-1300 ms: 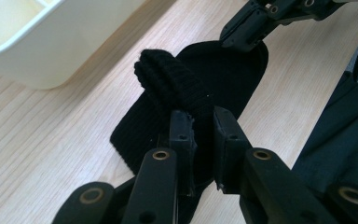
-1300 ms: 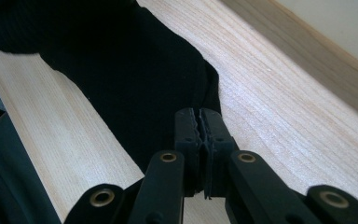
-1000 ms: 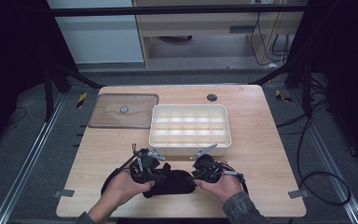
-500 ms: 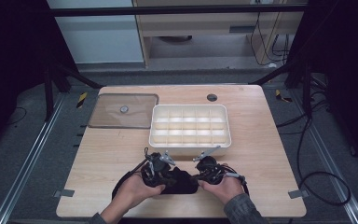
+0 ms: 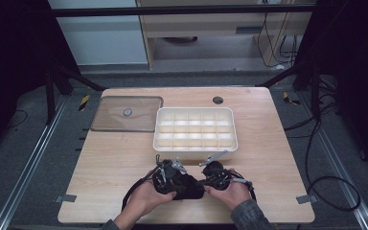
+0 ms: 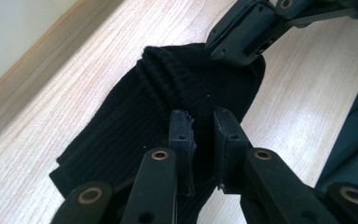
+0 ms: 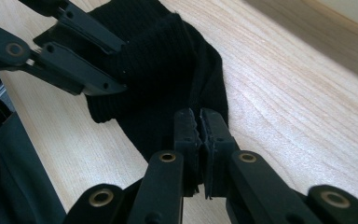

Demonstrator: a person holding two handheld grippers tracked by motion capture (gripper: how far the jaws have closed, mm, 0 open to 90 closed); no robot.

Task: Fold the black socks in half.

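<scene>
While flat on the table, black sock (image 5: 188, 188), long axis left-right between both pinching grippers.

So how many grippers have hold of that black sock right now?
2. The left gripper pinches the black sock's near edge. The right gripper is clamped on its other end, near the table's front edge. More fabric folds may be hidden beneath.
</scene>
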